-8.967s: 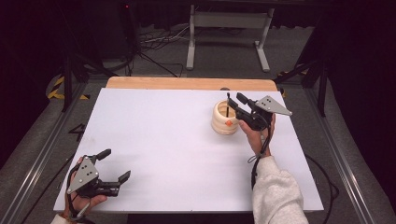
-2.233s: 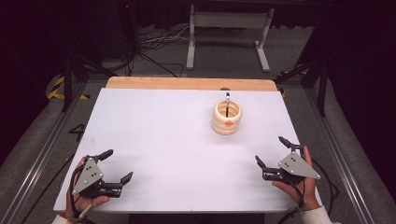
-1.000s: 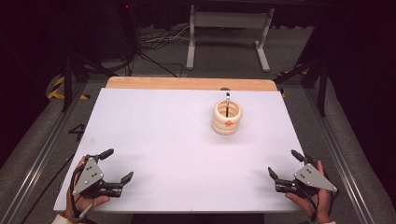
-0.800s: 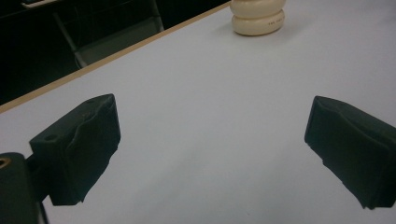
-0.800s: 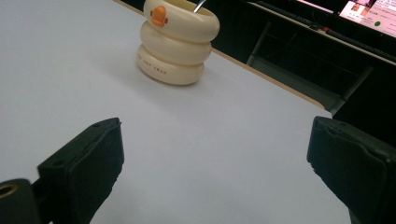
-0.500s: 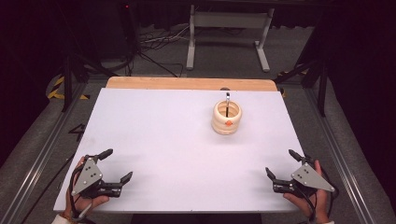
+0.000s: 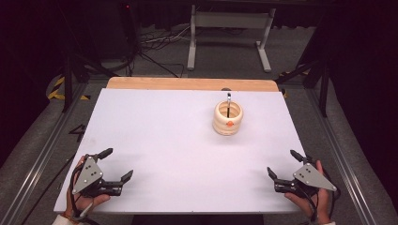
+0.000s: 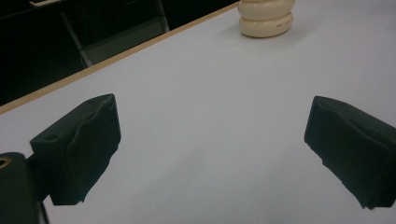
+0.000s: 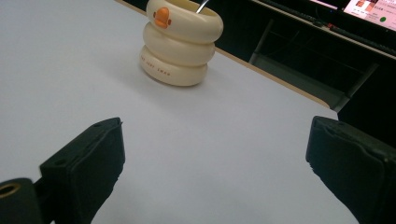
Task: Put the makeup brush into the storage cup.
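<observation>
A cream ringed cup (image 7: 228,118) with an orange duck beak stands on the white table (image 7: 178,140), right of centre toward the back. A thin metal stick leans out of it. The right gripper view has the cup (image 9: 180,43) at upper centre-left; the left gripper view catches its base (image 8: 266,18) at the top edge. My left gripper (image 7: 116,165) rests open at the near left corner, with nothing between its fingers. My right gripper (image 7: 283,163) sits open at the near right corner, also with nothing held. Both are far from the cup.
A wooden strip (image 7: 187,83) borders the table's far edge. Behind it stand a metal frame (image 7: 230,33) and cables on a dark floor. Metal rails (image 7: 338,154) run along both sides of the table.
My right gripper let go of the cup and drew back to the near right corner; over the last second it shifted only slightly. The left gripper has stayed put.
</observation>
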Tool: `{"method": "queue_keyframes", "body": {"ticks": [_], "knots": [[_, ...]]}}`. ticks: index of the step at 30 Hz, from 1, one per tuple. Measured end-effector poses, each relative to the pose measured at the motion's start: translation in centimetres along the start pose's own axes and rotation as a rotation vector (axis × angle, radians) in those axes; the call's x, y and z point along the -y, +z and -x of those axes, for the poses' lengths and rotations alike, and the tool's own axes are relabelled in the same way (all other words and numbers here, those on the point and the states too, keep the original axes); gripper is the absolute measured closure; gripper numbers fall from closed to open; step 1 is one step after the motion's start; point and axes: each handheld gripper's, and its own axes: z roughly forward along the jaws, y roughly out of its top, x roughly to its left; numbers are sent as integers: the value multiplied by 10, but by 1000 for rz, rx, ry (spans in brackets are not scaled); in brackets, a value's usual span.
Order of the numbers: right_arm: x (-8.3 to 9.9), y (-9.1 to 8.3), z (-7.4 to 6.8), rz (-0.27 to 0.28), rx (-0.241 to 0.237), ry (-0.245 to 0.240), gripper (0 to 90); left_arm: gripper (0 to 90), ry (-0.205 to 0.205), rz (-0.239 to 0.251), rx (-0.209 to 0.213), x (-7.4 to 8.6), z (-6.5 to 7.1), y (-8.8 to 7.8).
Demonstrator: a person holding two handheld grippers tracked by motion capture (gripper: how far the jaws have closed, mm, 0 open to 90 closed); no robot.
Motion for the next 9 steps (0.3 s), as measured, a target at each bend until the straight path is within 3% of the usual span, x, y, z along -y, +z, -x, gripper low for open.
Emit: {"method": "queue_keyframes", "body": {"ticks": [9], "knots": [[-1, -1, 1, 8, 0, 12, 53, 46, 19, -7, -21, -2, -1, 0]]}}
